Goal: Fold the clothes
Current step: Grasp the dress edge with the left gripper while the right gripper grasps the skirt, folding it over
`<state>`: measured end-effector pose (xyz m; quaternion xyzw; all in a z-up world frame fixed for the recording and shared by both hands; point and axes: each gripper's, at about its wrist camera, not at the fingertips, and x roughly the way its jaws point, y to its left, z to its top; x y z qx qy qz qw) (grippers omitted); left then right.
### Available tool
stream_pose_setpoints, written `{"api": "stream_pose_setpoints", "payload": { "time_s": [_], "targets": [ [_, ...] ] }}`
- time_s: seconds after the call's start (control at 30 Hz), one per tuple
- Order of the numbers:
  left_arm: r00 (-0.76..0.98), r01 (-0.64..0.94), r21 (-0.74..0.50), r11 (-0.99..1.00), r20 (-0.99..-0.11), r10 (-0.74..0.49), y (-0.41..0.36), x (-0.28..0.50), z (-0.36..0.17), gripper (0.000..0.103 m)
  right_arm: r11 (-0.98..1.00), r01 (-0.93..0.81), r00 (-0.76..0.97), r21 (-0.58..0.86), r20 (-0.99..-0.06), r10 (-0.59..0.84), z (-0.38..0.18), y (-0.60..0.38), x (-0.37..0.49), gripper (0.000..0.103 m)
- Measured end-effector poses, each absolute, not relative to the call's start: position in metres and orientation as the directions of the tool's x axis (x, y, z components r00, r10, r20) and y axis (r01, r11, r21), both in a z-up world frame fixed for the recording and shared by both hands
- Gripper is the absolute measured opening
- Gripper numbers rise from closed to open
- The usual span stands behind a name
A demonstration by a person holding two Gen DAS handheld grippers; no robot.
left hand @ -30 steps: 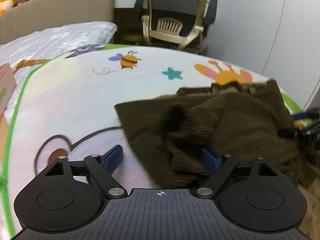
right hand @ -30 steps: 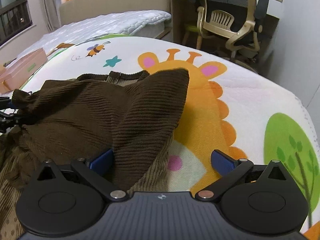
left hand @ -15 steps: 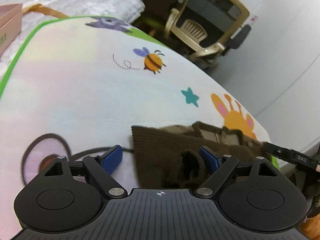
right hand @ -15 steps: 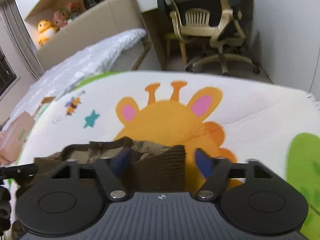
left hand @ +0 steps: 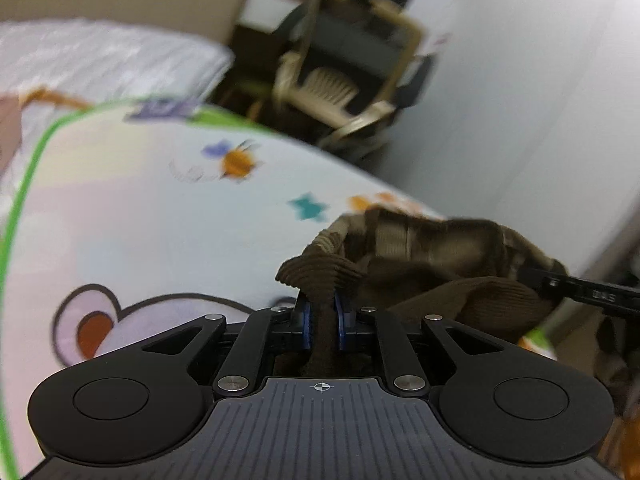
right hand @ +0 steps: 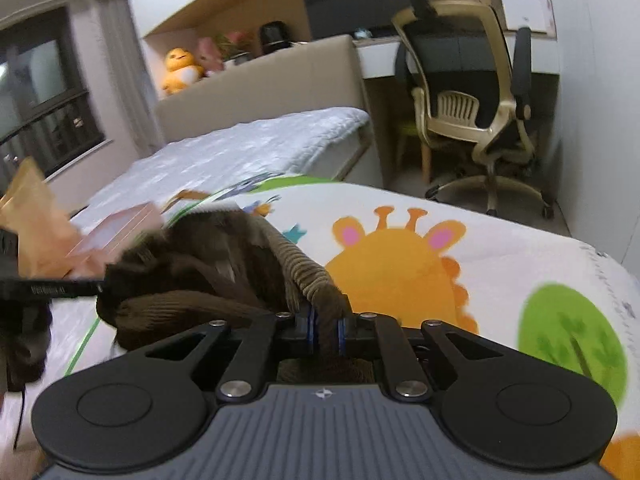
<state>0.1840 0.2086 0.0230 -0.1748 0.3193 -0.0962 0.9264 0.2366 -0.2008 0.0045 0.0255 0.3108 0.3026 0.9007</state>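
A brown ribbed corduroy garment (left hand: pixel 440 272) hangs bunched above the cartoon-print blanket (left hand: pixel 160 220). My left gripper (left hand: pixel 322 316) has its jaws closing tight on a ridge of its edge, and the blue pads press the fabric. In the right wrist view the same garment (right hand: pixel 200 264) sags leftward from my right gripper (right hand: pixel 325 330), whose jaws are likewise closing and pinch a corded hem. The cloth stretches loosely between the two grips. The other gripper's black fingers (left hand: pixel 580 292) show at the right of the left wrist view, much blurred.
The blanket (right hand: pixel 500 264) covers the bed, with a giraffe and a green tree printed on it. A pink box (right hand: pixel 116 236) and an orange bag (right hand: pixel 32 216) lie at its left. An office chair (right hand: pixel 472 120) stands beyond the bed's far edge by the wall.
Both grippers went from wide open around the flat garment to shut on its edges. Both have risen, lifting the cloth off the blanket into a bunched sag.
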Motion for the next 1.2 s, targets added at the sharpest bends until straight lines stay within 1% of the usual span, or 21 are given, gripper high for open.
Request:
{"api": "stream_pose_setpoints", "payload": {
  "time_s": [0.17, 0.23, 0.3, 0.33, 0.37, 0.4, 0.43, 0.47, 0.5, 0.57, 0.6, 0.63, 0.7, 0.83, 0.97, 1.0, 1.03, 1.1, 1.13, 1.17, 1.2],
  "targets": [
    [0.764, 0.155, -0.33, 0.931, -0.558, -0.325, 0.195, 0.105, 0.029, 0.013, 0.819, -0.534, 0.604, 0.209, -0.583, 0.543, -0.022, -0.229, 0.174, 0.009],
    [0.751, 0.174, -0.279, 0.944, -0.582, -0.31, 0.186, 0.08, 0.019, 0.015, 0.832, -0.527, 0.598, 0.176, -0.618, 0.51, -0.04, -0.235, 0.159, 0.01],
    [0.729, 0.179, -0.266, 0.947, -0.611, -0.31, 0.183, 0.062, 0.006, 0.019, 0.843, -0.519, 0.59, 0.141, -0.655, 0.472, -0.057, -0.24, 0.146, 0.012],
    [0.716, 0.178, -0.275, 0.945, -0.623, -0.316, 0.182, 0.055, 0.0, 0.021, 0.846, -0.515, 0.585, 0.138, -0.665, 0.465, -0.062, -0.244, 0.142, 0.015],
    [0.706, 0.176, -0.282, 0.943, -0.632, -0.321, 0.182, 0.048, -0.004, 0.025, 0.849, -0.507, 0.584, 0.151, -0.664, 0.467, -0.064, -0.25, 0.137, 0.024],
    [0.698, 0.176, -0.287, 0.941, -0.638, -0.325, 0.183, 0.043, -0.007, 0.028, 0.852, -0.498, 0.583, 0.165, -0.663, 0.469, -0.065, -0.257, 0.133, 0.035],
    [0.691, 0.183, -0.298, 0.937, -0.639, -0.338, 0.184, 0.037, -0.008, 0.039, 0.854, -0.488, 0.583, 0.179, -0.662, 0.472, -0.066, -0.264, 0.128, 0.041],
    [0.688, 0.19, -0.316, 0.93, -0.633, -0.356, 0.186, 0.032, -0.007, 0.05, 0.858, -0.479, 0.593, 0.188, -0.651, 0.474, -0.062, -0.272, 0.125, 0.052],
    [0.686, 0.196, -0.336, 0.921, -0.625, -0.374, 0.188, 0.026, -0.006, 0.054, 0.861, -0.47, 0.605, 0.196, -0.639, 0.475, -0.058, -0.28, 0.122, 0.062],
    [0.686, 0.212, -0.38, 0.9, -0.598, -0.414, 0.195, 0.018, 0.0, 0.068, 0.867, -0.443, 0.639, 0.229, -0.597, 0.485, -0.048, -0.295, 0.122, 0.068],
    [0.69, 0.217, -0.399, 0.891, -0.583, -0.429, 0.198, 0.016, 0.004, 0.073, 0.864, -0.422, 0.649, 0.275, -0.573, 0.5, -0.044, -0.302, 0.123, 0.07],
    [0.695, 0.217, -0.419, 0.882, -0.568, -0.441, 0.2, 0.015, 0.007, 0.081, 0.858, -0.4, 0.659, 0.324, -0.549, 0.514, -0.039, -0.31, 0.125, 0.071],
    [0.706, 0.209, -0.468, 0.859, -0.535, -0.463, 0.207, 0.018, 0.01, 0.084, 0.826, -0.37, 0.655, 0.425, -0.512, 0.556, -0.037, -0.318, 0.134, 0.075],
    [0.717, 0.115, -0.61, 0.784, -0.495, -0.491, 0.22, 0.038, 0.0, 0.093, 0.791, -0.362, 0.606, 0.493, -0.521, 0.602, -0.052, -0.295, 0.154, 0.075],
    [0.688, 0.037, -0.703, 0.71, -0.497, -0.528, 0.22, 0.061, -0.022, 0.093, 0.787, -0.397, 0.562, 0.473, -0.552, 0.616, -0.071, -0.255, 0.168, 0.076],
    [0.681, 0.022, -0.717, 0.697, -0.5, -0.535, 0.218, 0.066, -0.027, 0.093, 0.787, -0.406, 0.555, 0.466, -0.558, 0.617, -0.075, -0.246, 0.171, 0.075],
    [0.675, 0.004, -0.722, 0.692, -0.509, -0.534, 0.215, 0.071, -0.032, 0.093, 0.794, -0.426, 0.559, 0.433, -0.565, 0.608, -0.075, -0.239, 0.169, 0.07],
    [0.669, -0.024, -0.71, 0.704, -0.534, -0.517, 0.211, 0.078, -0.038, 0.088, 0.807, -0.468, 0.569, 0.361, -0.576, 0.587, -0.076, -0.225, 0.162, 0.043],
    [0.67, -0.026, -0.691, 0.722, -0.548, -0.5, 0.208, 0.078, -0.039, 0.076, 0.811, -0.487, 0.574, 0.324, -0.581, 0.577, -0.076, -0.218, 0.159, 0.039],
    [0.671, -0.028, -0.671, 0.741, -0.562, -0.484, 0.206, 0.079, -0.039, 0.059, 0.814, -0.506, 0.58, 0.286, -0.586, 0.566, -0.076, -0.211, 0.156, 0.033],
    [0.673, -0.031, -0.651, 0.758, -0.574, -0.466, 0.204, 0.08, -0.04, 0.054, 0.815, -0.524, 0.586, 0.248, -0.59, 0.556, -0.076, -0.205, 0.153, 0.028]
  ]
}}
